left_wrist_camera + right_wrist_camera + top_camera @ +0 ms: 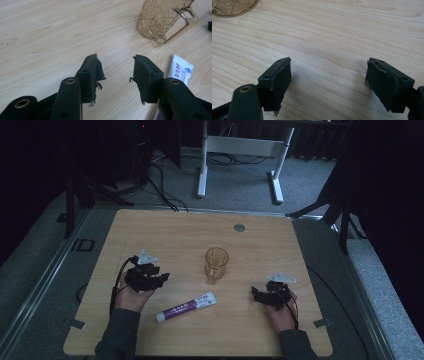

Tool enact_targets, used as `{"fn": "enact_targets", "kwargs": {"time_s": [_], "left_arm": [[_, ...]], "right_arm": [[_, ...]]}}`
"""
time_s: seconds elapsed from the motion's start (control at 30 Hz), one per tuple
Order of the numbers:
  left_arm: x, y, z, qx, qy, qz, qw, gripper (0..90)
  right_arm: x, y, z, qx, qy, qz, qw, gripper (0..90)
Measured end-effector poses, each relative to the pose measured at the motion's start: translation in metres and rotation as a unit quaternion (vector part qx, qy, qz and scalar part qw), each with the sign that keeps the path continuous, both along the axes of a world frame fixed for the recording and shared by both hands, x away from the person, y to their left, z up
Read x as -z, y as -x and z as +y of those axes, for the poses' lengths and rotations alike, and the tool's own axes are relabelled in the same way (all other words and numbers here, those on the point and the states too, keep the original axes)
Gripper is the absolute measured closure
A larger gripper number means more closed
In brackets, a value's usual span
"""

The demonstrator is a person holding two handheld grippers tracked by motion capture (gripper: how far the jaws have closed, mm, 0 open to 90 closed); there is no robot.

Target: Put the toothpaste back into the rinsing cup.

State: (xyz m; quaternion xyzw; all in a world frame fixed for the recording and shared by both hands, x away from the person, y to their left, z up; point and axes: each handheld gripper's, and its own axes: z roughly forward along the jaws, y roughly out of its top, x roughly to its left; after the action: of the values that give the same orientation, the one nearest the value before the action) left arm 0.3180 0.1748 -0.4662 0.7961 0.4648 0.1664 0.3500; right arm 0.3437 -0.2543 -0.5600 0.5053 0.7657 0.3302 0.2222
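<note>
Amber cup (233, 7) cropped; tube (180, 70) half hidden.

The cup (216, 264) stands on the middle of the table (175, 227). The tube (186, 306) lies in front of it, between the left gripper (159, 279) and the right gripper (258, 295).

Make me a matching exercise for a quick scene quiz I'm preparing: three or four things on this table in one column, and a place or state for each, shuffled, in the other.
Things:
1. amber faceted glass mug
2. white and purple toothpaste tube
3. left gripper
4. small grey round disc

Places or states:
A. set in the light wooden table near its far edge
B. lying flat near the table's front edge
C. standing upright near the table's middle
D. jaws apart, holding nothing

Pairs: 1-C, 2-B, 3-D, 4-A
</note>
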Motion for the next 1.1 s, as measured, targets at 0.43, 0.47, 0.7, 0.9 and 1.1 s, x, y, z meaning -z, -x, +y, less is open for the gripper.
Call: {"fn": "enact_targets", "kwargs": {"time_s": [0.43,0.47,0.7,0.9,1.1], "left_arm": [[-0.009,0.000,-0.011,0.013,-0.006,-0.001,0.9999,53.8],[-0.009,0.000,-0.011,0.013,-0.006,-0.001,0.9999,53.8],[-0.012,0.002,-0.019,0.030,-0.017,-0.001,0.9994,54.5],[-0.013,0.005,-0.022,0.039,-0.018,0.001,0.9991,54.4],[-0.015,0.007,-0.025,0.049,-0.025,0.002,0.9985,54.4]], "right_arm": [[0.000,0.000,0.000,0.001,-0.001,0.001,1.0000,20.5],[0.000,0.000,0.000,0.001,-0.001,0.001,1.0000,20.5],[0.000,0.000,0.000,0.000,0.000,0.000,1.0000,20.5],[0.000,0.000,0.000,0.000,-0.001,0.001,1.0000,20.5],[0.000,0.000,0.001,0.001,-0.001,0.001,1.0000,20.5]]}}
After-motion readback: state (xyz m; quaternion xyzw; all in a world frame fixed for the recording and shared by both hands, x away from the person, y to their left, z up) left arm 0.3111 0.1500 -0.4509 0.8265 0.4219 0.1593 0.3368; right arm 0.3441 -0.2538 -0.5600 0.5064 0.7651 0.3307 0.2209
